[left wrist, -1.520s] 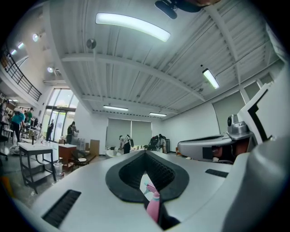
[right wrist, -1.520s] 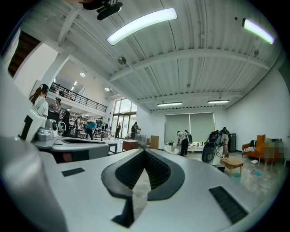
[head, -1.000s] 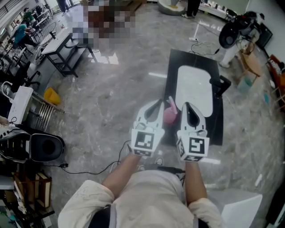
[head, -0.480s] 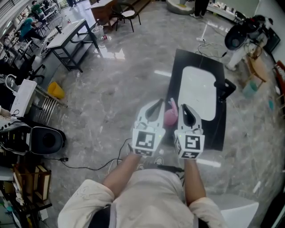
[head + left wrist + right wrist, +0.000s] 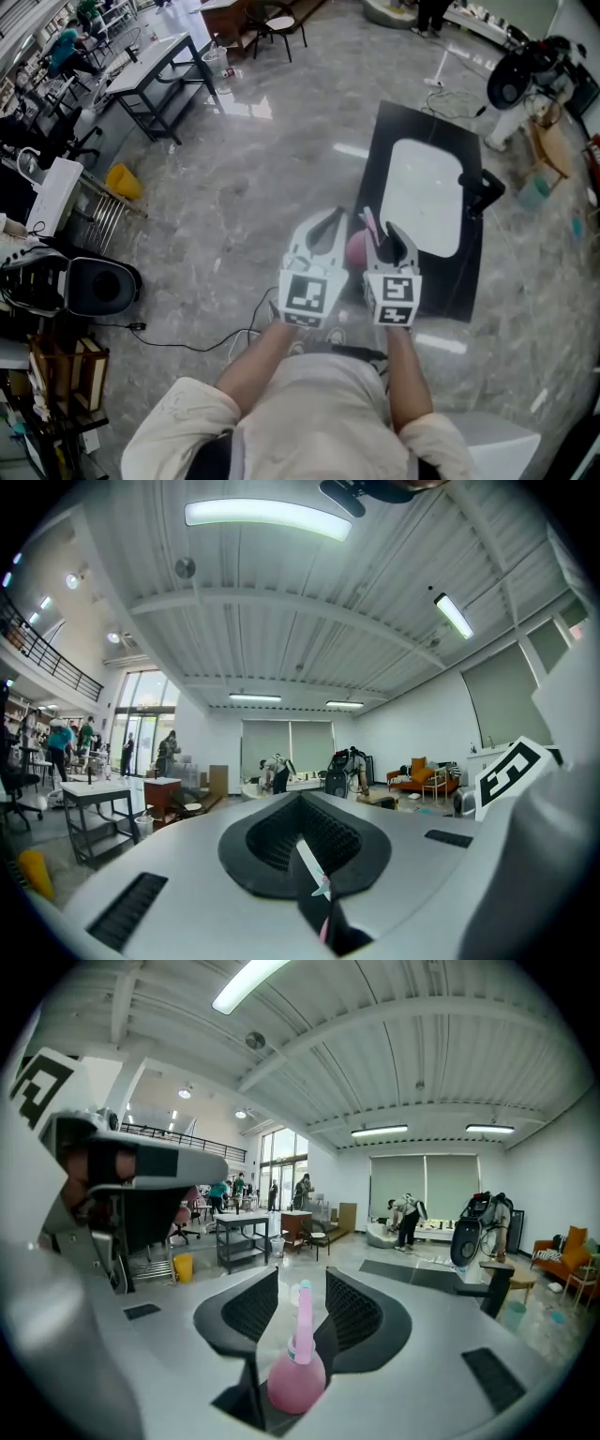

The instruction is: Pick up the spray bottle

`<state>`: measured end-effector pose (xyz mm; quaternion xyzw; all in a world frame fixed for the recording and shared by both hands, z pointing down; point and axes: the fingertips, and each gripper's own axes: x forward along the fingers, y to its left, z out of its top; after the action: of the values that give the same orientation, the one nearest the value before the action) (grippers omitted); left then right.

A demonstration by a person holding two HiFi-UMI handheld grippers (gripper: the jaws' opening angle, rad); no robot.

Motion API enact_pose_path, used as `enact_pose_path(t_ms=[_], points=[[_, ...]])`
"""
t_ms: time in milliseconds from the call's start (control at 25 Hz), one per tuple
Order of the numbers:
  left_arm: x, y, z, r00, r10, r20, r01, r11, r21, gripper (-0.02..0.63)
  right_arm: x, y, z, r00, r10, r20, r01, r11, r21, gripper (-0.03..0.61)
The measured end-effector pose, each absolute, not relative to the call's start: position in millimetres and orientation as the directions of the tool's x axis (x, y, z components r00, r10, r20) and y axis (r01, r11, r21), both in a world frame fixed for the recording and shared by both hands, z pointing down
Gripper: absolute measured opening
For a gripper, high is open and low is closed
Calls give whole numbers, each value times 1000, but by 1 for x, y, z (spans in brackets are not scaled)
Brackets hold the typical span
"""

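Grey marbled floor [image 5: 244, 178] of a large hall, seen from above, with a black mat [image 5: 394, 127] laid on it at the far right and a white panel [image 5: 422, 197] on that mat. Item one: the pink spray bottle [image 5: 296, 1372], upright, its round body low near the roots of the jaws and its slim nozzle rising in the gap between them. From the head view we place it between the two grippers, over the near left edge of the mat; we cannot tell what bears its weight. Item two: the right gripper [image 5: 302, 1283], its jaws spread to either side of the bottle and just now opening, the ribbed pads standing clear of the nozzle. Item three: the left gripper [image 5: 302, 808], just left of the bottle, jaws pressed together, with only a thin pale sliver at the seam that we cannot identify. Both grippers are held side by side in front of the person, pointing away, each with its marker cube facing up. Further stock: a black-framed table [image 5: 155, 75] at the far left, a yellow bin [image 5: 124, 180] near it, a black fan [image 5: 511, 89] at the far right, and a black round-fronted unit [image 5: 94, 286] at the near left.
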<state>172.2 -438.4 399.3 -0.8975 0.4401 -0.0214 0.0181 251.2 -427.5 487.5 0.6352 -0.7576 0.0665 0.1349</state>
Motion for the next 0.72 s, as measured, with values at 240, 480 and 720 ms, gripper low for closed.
enact_pose_path(t_ms=[240,480,720], points=[[173,-441,401,599,-801,29,-798,-599,-67,2,253,-433,525,-170,-914,368,-977,206,62,184],[167,-443,403,581,-813,39,-810,-582,-78,2,253,-441,558,-174,-885,431,-973,222,64,204],[159,-446,404,563,-826,44,-821,-564,-84,2,253,-448,583,-164,-866,472,-972,223,71,204]])
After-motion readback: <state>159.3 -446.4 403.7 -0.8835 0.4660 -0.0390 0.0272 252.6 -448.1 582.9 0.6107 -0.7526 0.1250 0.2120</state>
